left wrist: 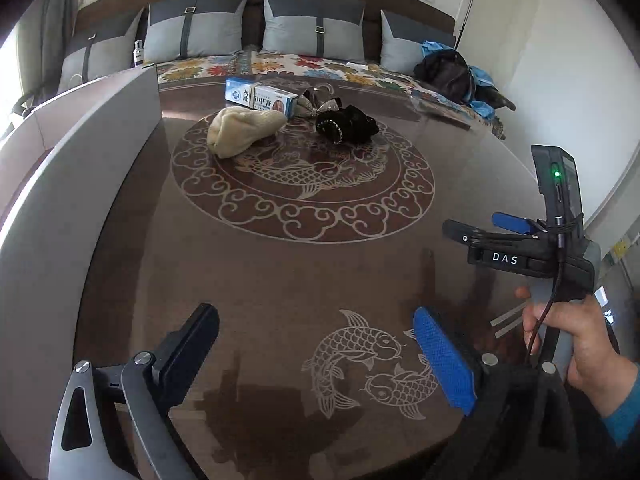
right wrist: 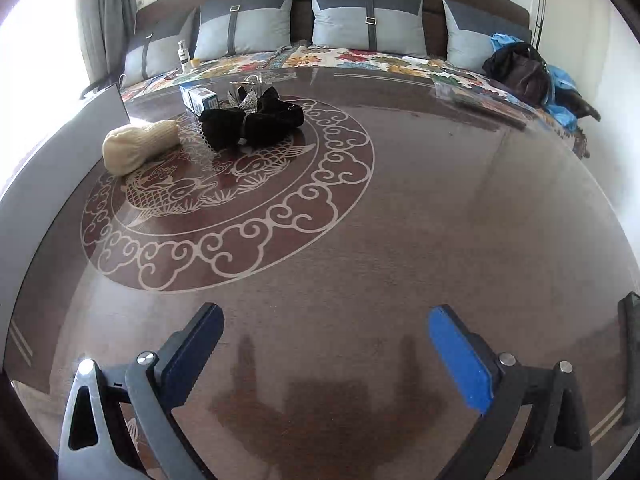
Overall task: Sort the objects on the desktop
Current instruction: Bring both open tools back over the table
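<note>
- Nearest the left wrist camera, the left gripper [left wrist: 316, 352] hung above the near edge of the dark brown glass-topped table [left wrist: 280, 272], its black and blue pads spread wide with nothing between them, over two pale engraved fish.
- Off to that view's right side, a hand [left wrist: 568, 340] gripped the handle of the other tool; in its own view the right gripper [right wrist: 326, 356] also stood wide and empty above bare table.
- Judging by the layout, sorting had barely begun, or not at all: every object lay bunched near the far edge, inside the round cloud-and-fish medallion, well apart from both tongs.
- A cream knitted hat [left wrist: 244, 130], soft and slumped, lay at the left of the group.
- A white-and-blue cardboard box [left wrist: 260, 98] lay on its side just behind it.
- A black velvet bow with a beaded trim [left wrist: 346, 124] sat at the right, with a grey glittery bow [left wrist: 308, 104] and a clear looped piece behind; how they touched I could not tell.
- A pale grey panel [left wrist: 100, 128] rose along the left edge; whether it served as a sorting bin was unclear.
</note>
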A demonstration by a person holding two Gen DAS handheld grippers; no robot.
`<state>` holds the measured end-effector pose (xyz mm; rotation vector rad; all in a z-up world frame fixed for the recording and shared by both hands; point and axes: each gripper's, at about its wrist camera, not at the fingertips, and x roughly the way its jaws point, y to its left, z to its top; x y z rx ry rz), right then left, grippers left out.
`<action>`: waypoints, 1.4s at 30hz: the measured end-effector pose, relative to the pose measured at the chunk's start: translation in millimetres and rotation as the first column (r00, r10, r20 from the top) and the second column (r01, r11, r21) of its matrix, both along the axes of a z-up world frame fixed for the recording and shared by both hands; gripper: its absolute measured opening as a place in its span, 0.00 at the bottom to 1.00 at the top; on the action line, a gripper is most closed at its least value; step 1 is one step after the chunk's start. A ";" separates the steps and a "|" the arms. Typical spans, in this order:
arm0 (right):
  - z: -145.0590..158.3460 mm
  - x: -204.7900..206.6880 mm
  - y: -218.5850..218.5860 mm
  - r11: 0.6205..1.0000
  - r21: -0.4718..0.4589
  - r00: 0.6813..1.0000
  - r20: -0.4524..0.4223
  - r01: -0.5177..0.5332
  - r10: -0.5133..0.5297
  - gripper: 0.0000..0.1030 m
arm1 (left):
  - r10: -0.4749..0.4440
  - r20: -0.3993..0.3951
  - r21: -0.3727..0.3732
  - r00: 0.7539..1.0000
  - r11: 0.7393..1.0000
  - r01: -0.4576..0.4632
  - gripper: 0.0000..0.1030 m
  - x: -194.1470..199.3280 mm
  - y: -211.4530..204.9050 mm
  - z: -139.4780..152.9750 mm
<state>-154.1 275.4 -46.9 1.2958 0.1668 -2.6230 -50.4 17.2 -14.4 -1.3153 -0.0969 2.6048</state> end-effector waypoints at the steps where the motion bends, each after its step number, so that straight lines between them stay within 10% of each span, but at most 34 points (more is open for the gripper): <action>1: -2.4 -1.1 0.5 1.000 0.005 1.000 -0.002 -0.004 0.004 0.99 | 0.010 0.008 -0.007 1.000 1.000 -0.010 0.96 -5.8 1.4 -5.8; 42: -15.5 -11.2 -11.6 0.998 0.015 0.997 0.047 -0.066 0.065 1.00 | 0.046 0.031 -0.165 0.998 0.985 -0.041 1.00 -57.0 7.9 -48.1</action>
